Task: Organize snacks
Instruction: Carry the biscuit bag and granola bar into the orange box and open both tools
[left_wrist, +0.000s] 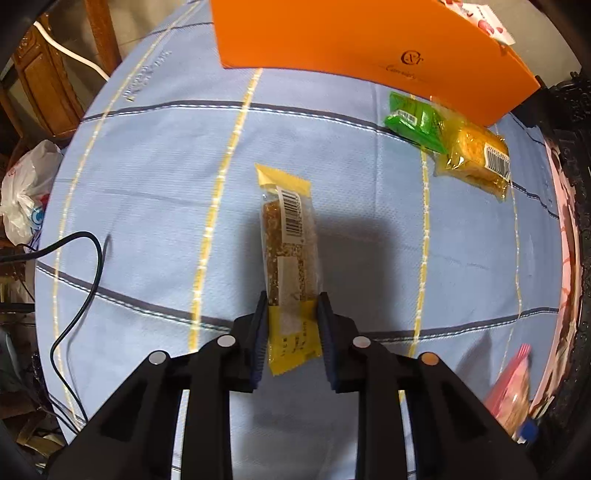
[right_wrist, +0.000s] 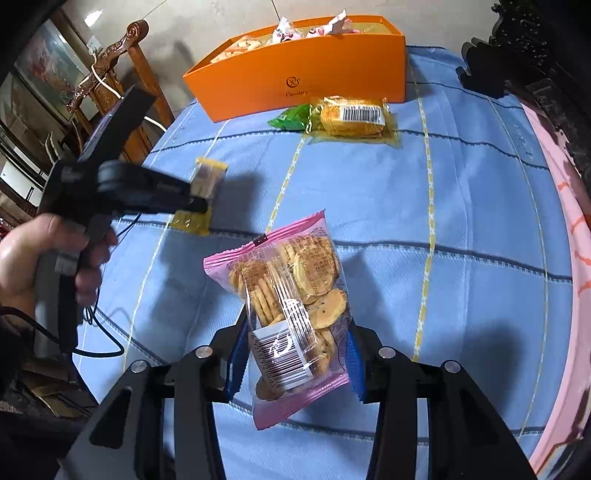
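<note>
My left gripper (left_wrist: 291, 306) points down and is shut on the lower part of a long yellow-ended sesame bar (left_wrist: 290, 236), which hangs above the blue striped cloth (left_wrist: 147, 184). In the right wrist view that gripper (right_wrist: 195, 199) holds the bar (right_wrist: 207, 173) at left, in a person's hand (right_wrist: 37, 258). My right gripper (right_wrist: 295, 332) is shut on a pink bag of round crackers (right_wrist: 291, 302), lifted off the cloth. The orange box (right_wrist: 295, 74) stands at the far side with several snacks in it. A green packet (right_wrist: 291, 116) and a yellow cake packet (right_wrist: 351, 118) lie just before it.
A black cable (left_wrist: 92, 258) trails over the cloth's left edge. A white plastic bag (left_wrist: 26, 192) and a wooden chair (right_wrist: 122, 74) stand beyond that edge. Dark carved furniture (right_wrist: 535, 55) lines the right side past the pink table rim (right_wrist: 569, 258).
</note>
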